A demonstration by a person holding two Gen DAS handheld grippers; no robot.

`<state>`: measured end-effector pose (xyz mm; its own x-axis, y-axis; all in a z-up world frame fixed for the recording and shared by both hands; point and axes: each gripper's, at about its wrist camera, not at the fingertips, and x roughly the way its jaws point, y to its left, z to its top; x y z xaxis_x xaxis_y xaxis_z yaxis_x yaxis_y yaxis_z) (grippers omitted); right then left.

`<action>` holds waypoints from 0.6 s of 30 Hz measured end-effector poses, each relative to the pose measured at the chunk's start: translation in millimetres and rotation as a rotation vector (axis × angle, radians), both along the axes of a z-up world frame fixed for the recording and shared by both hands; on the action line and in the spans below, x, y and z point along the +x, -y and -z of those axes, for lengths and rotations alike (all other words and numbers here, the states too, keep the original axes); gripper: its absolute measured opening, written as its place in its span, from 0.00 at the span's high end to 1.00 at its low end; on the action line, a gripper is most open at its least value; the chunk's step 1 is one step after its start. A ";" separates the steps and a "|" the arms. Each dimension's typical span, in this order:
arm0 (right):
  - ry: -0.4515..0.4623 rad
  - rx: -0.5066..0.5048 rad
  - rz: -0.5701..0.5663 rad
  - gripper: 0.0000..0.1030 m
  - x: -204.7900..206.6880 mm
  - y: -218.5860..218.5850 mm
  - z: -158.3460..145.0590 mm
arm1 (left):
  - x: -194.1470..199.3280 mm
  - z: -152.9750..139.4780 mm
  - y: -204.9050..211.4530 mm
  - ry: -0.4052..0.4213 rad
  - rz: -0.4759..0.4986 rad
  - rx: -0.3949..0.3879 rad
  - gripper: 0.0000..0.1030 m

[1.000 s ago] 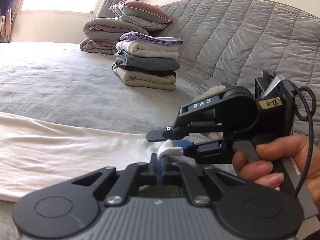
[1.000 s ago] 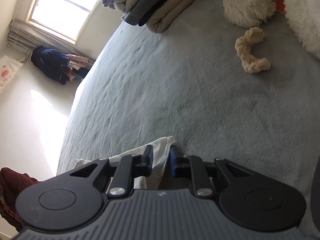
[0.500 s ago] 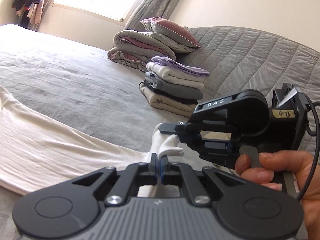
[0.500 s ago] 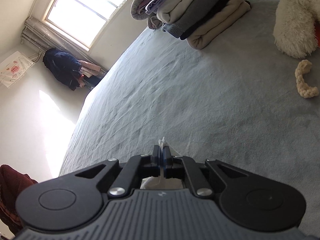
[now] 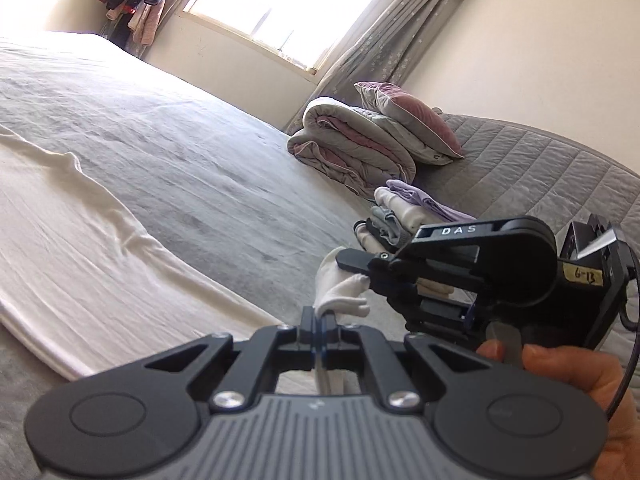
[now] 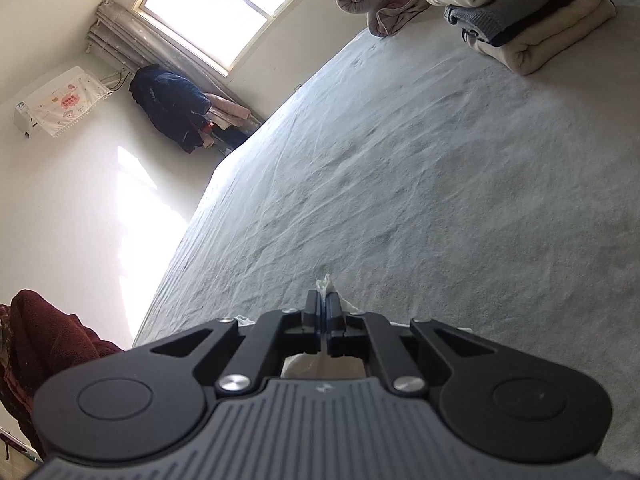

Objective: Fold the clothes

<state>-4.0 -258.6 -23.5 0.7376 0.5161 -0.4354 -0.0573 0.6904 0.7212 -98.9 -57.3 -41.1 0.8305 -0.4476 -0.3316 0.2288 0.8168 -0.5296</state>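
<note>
Low at centre of the left wrist view, left tongs clamped tight on a bunched corner of the cream garment, right tongs pinching the same bunch just beside. Spread flat down the left of the frame over the grey bed. Looks thin, soft, light, likely to sag and crease; corners and hems the sensible hold. Far end cut off at the frame edge. Right wrist view: only a white tuft showing, rest hidden behind the tongs.
</note>
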 end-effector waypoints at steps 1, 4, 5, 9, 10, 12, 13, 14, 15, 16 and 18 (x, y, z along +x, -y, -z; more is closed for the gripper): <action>0.005 0.000 -0.006 0.97 2.3 -5.6 -0.6 | 0.5 -0.9 -5.7 0.002 -0.009 -0.004 0.98; 0.015 -0.001 -0.026 0.97 9.8 -23.9 -3.1 | 3.1 -3.6 -22.8 0.002 -0.040 -0.018 0.98; 0.016 -0.001 -0.033 0.97 12.7 -30.7 -4.1 | 4.5 -4.0 -28.3 -0.001 -0.051 -0.024 0.98; 0.016 0.001 -0.059 0.96 26.2 -55.6 -5.7 | 10.3 -5.2 -52.5 -0.016 -0.096 -0.048 0.98; 0.018 -0.002 -0.067 0.97 28.9 -62.0 -6.7 | 11.9 -5.3 -58.4 -0.021 -0.107 -0.053 0.98; 0.020 -0.007 -0.081 0.96 34.3 -74.6 -8.7 | 15.5 -6.6 -71.1 -0.029 -0.126 -0.060 0.98; 0.021 -0.006 -0.087 0.97 37.1 -80.2 -8.9 | 16.8 -7.7 -77.4 -0.030 -0.135 -0.061 0.98; 0.022 -0.004 -0.093 0.97 39.2 -85.4 -9.0 | 18.2 -8.9 -83.6 -0.030 -0.144 -0.061 0.98; 0.022 -0.003 -0.099 0.97 41.2 -90.7 -9.1 | 20.1 -10.1 -89.7 -0.030 -0.152 -0.061 0.98; 0.023 -0.002 -0.105 0.96 43.1 -96.5 -9.5 | 21.5 -11.1 -95.8 -0.029 -0.160 -0.060 0.98; 0.022 0.002 -0.114 0.96 47.3 -105.6 -10.0 | 23.9 -12.9 -108.2 -0.028 -0.177 -0.060 0.98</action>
<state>43.3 -153.0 -13.5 0.6835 0.5977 -0.4189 -0.1510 0.6773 0.7200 -75.0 50.9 -28.1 0.8890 -0.3146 -0.3327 0.0685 0.8099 -0.5826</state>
